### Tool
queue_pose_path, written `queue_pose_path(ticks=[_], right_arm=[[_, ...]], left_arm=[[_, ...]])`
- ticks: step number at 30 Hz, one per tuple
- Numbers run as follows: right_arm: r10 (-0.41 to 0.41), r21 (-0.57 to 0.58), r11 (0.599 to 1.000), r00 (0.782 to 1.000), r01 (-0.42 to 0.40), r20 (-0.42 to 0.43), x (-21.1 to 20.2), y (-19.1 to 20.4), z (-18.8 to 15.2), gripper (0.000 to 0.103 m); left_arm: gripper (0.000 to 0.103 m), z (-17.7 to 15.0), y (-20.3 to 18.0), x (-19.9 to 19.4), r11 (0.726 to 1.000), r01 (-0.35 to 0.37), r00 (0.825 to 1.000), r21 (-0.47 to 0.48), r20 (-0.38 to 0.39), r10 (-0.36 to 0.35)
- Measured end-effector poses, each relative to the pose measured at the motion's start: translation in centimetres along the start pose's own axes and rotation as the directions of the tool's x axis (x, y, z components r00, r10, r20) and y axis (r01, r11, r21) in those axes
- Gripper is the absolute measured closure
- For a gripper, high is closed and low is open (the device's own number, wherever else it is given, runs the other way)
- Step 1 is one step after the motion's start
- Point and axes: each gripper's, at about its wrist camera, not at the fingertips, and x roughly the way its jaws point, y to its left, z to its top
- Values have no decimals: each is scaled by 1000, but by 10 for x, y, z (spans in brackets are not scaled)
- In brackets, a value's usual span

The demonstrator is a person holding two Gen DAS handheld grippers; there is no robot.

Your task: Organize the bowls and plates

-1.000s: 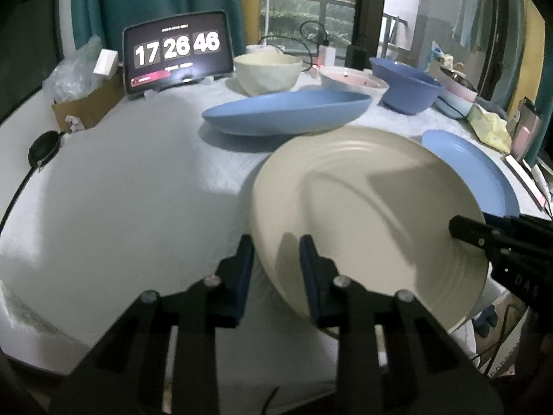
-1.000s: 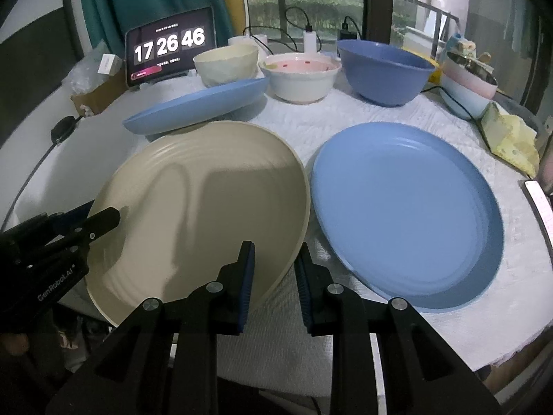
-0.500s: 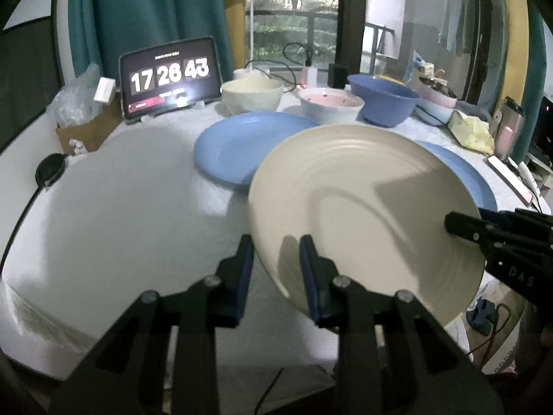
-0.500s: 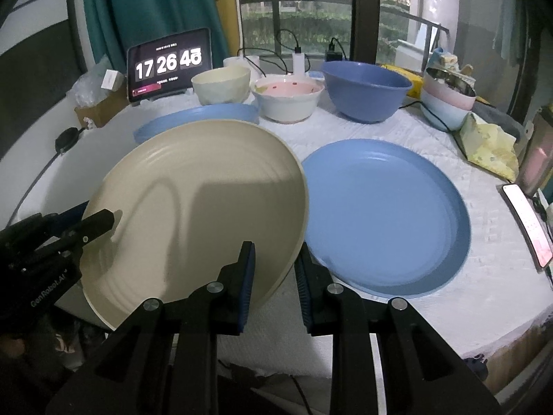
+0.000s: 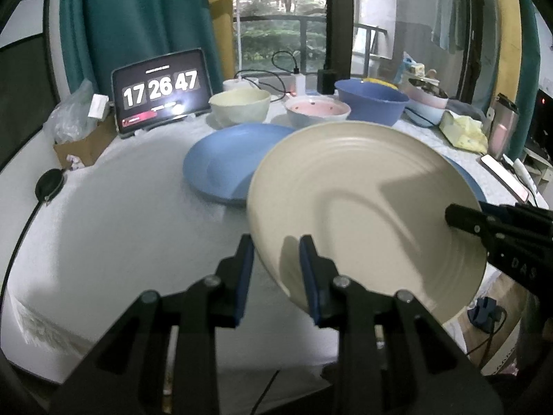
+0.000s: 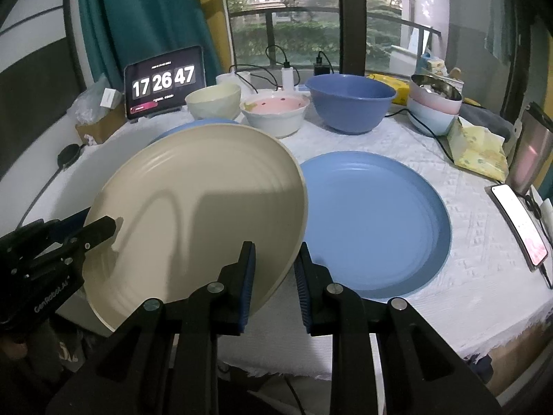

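Cream and ridged, the large plate (image 6: 193,214) is held up off the table, tilted, with both tools on its rim. The right gripper (image 6: 274,276) clamps the plate's near right edge between its blue-padded fingers (image 6: 247,276), and the left gripper (image 5: 276,269) bites the opposite edge the same way; each appears in the other's view as a black arm reaching onto the plate. Both are closed on the rim, neither loose.

Just beside the held plate, on the right, a big blue plate (image 6: 376,221) lies flat on the white tablecloth (image 6: 466,259). A smaller blue plate (image 5: 224,162) sits behind the cream one, partly hidden by it. A phone (image 6: 520,224) rests near the table's right edge, next to a steel tumbler (image 6: 528,152).

Farther back stand 3 bowls in a row: a cream bowl (image 6: 214,100), a white bowl with a pink inside (image 6: 276,112), and a deep blue bowl (image 6: 349,107). To their right is a stack of pastel bowls (image 6: 435,110). At the back left a tablet (image 6: 164,83) shows 17 26 47, before a teal curtain (image 6: 145,17).
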Motion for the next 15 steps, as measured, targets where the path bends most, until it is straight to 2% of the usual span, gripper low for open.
queue_pose_path(ticks=[15], right_arm=[[-7, 67, 998, 1000, 6, 14, 1, -41, 8, 79]], left_arm=[[75, 21, -39, 14, 998, 26, 1000, 58, -14, -25]])
